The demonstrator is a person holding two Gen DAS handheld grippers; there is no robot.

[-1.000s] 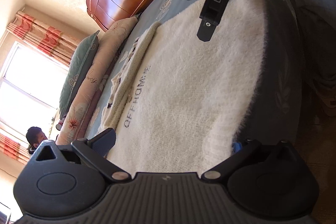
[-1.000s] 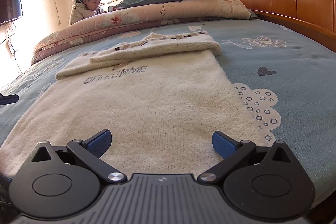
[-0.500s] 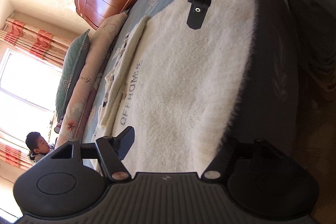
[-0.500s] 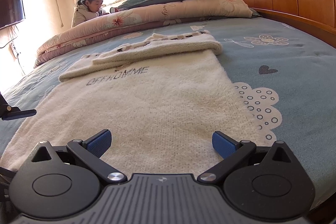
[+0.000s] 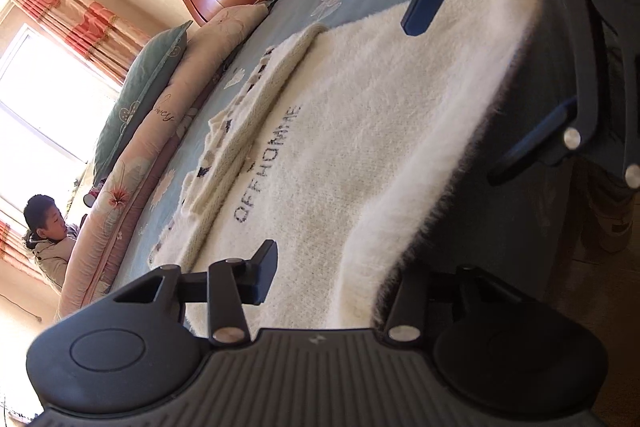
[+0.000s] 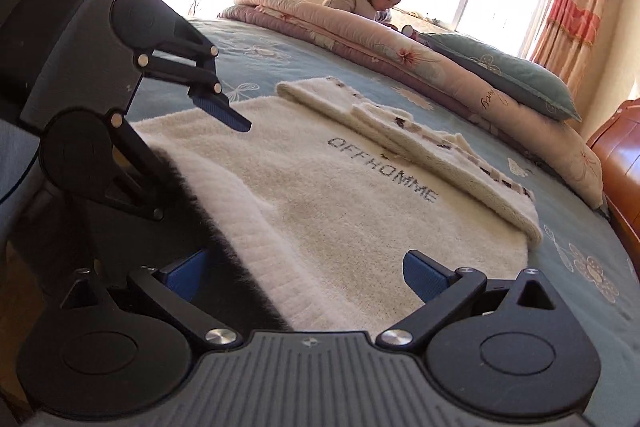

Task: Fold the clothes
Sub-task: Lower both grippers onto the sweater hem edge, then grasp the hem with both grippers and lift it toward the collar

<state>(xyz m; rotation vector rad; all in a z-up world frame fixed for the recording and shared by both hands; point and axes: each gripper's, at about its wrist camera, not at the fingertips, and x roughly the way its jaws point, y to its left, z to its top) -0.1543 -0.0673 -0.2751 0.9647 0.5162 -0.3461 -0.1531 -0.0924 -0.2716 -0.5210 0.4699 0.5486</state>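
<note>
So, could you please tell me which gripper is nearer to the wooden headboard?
Right. The right gripper sits at the sweater hem corner on the headboard side; the left gripper is at the opposite hem corner, farther from the headboard.

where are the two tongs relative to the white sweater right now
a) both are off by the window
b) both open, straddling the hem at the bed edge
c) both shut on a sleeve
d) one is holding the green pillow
b: in both wrist views the left tongs and right tongs are open, one finger over the white sweater and one below its hem at the bed edge.
</note>
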